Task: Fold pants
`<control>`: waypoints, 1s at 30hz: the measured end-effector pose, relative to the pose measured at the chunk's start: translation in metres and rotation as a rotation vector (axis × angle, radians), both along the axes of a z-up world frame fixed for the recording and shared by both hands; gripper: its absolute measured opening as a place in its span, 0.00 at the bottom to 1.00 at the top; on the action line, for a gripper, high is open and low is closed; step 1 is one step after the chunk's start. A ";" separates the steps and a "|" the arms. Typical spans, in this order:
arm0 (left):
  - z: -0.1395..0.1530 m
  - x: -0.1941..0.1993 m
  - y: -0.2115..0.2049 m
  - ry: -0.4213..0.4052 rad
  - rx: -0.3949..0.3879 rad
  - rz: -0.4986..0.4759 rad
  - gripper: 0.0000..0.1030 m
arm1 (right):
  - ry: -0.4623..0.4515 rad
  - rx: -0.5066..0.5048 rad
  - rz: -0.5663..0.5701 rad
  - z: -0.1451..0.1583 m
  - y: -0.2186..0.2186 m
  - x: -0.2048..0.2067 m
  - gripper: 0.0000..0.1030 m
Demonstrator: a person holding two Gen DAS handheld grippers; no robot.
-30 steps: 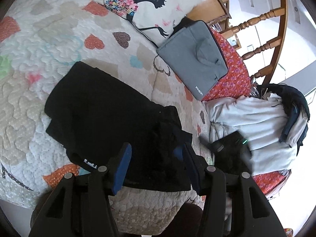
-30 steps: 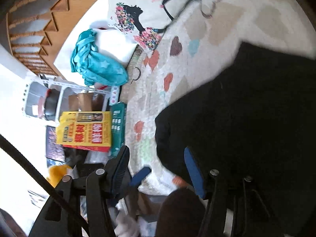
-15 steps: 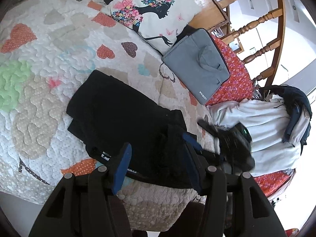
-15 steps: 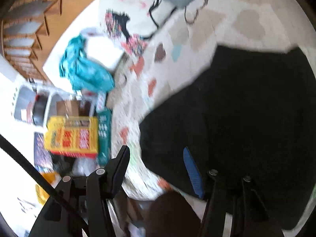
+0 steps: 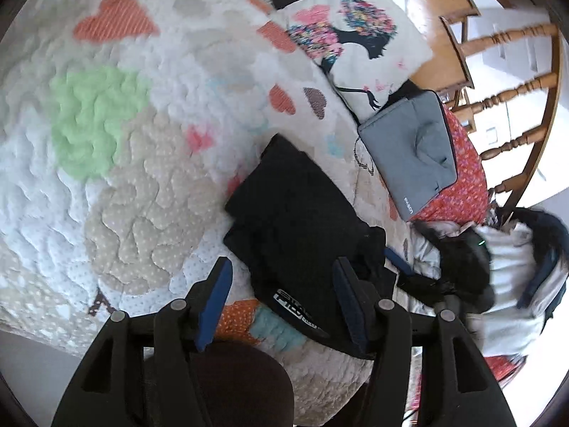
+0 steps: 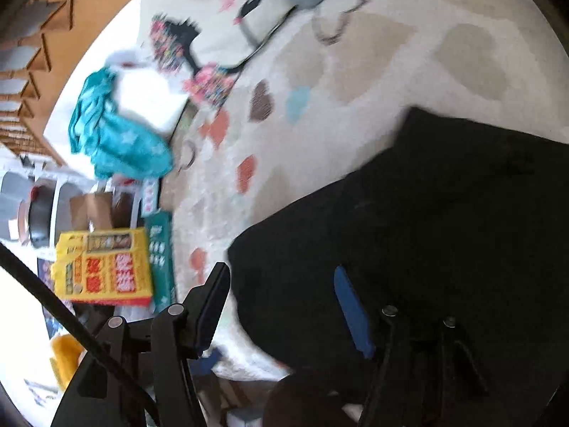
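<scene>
Now: black pants lie folded on the heart quilt, both grippers spread wide

Right, the left wrist view shows the black pants (image 5: pixel 302 220) lying as a compact folded bundle on the heart-patterned quilt (image 5: pixel 106 163), near the bed's front edge. A white-lettered label shows at the bundle's near corner, just between the blue pads (image 5: pixel 213 302) of the left gripper (image 5: pixel 281 284). Those jaws stand wide apart with nothing between them but air, above the cloth's near edge.

Over to the right wrist view, blurred with motion: the right gripper (image 6: pixel 281 295) is also spread wide, gripping nothing, one finger over the quilt (image 6: pixel 320 135) and the other over the pants (image 6: pixel 444 231), which fill the right side of the frame.

Beyond the pants sits a gray laptop sleeve (image 5: pixel 409 156), half on the quilt, half on a red floral cloth (image 5: pixel 466 185). A floral silhouette pillow (image 5: pixel 355 46) lies beside it. A pale garment pile (image 5: pixel 508 284) sits to the right, a wooden chair (image 5: pixel 505 82) behind. Off the bed's far side, a teal cloth (image 6: pixel 113 138) and a yellow box (image 6: pixel 103 267).
</scene>
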State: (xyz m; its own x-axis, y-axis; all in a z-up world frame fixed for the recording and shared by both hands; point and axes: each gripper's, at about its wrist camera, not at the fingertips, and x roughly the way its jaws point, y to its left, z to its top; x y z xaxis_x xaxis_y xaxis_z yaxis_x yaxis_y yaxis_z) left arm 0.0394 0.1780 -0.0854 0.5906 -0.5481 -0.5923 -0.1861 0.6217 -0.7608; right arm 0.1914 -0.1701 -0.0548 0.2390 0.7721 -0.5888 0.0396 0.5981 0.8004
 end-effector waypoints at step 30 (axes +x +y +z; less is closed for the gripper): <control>-0.051 0.019 -0.034 0.075 -0.204 -0.002 0.16 | 0.070 -1.085 0.763 -0.036 0.281 0.026 0.47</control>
